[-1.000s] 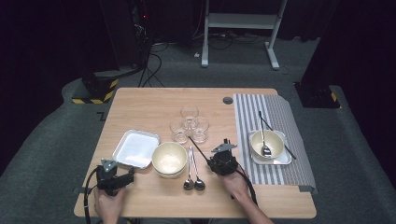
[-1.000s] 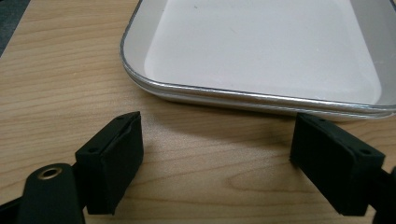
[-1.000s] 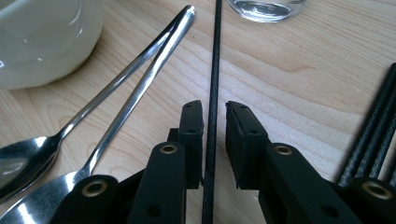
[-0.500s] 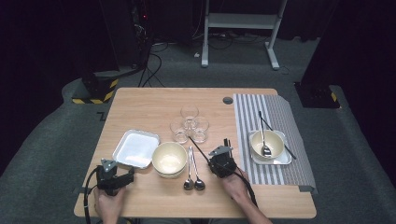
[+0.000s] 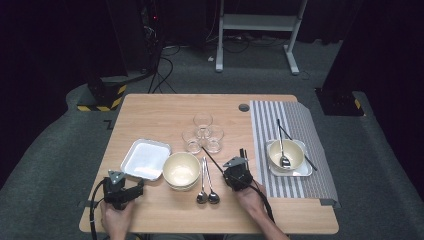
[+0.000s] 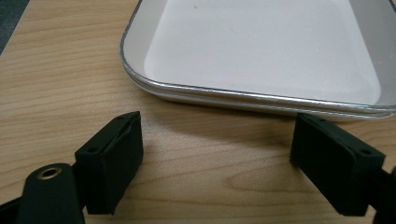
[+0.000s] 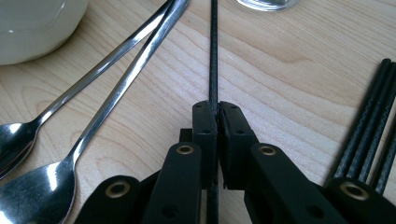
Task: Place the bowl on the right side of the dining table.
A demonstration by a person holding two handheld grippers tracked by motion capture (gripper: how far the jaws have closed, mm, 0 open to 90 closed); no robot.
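Observation:
My right gripper (image 7: 218,112) is shut on a thin black chopstick (image 7: 214,56) that lies on the wooden table and points toward the glasses. Its jaws have just been closing on the stick. In the high view the right gripper (image 5: 229,167) sits right of two steel spoons (image 5: 206,180), and the chopstick (image 5: 212,159) runs up-left from it. My left gripper (image 6: 217,149) stands open, low over the wood, with nothing between its pads. A white square plate (image 6: 261,46) lies just ahead of it. From above, the left gripper (image 5: 138,186) is at the front left, below that plate (image 5: 146,159).
A cream bowl (image 5: 181,170) sits between the plate and the spoons. Three glasses (image 5: 202,132) cluster behind. Several more black sticks (image 7: 369,126) lie beside my right gripper. A striped mat (image 5: 290,125) at right carries a bowl with a spoon (image 5: 285,155).

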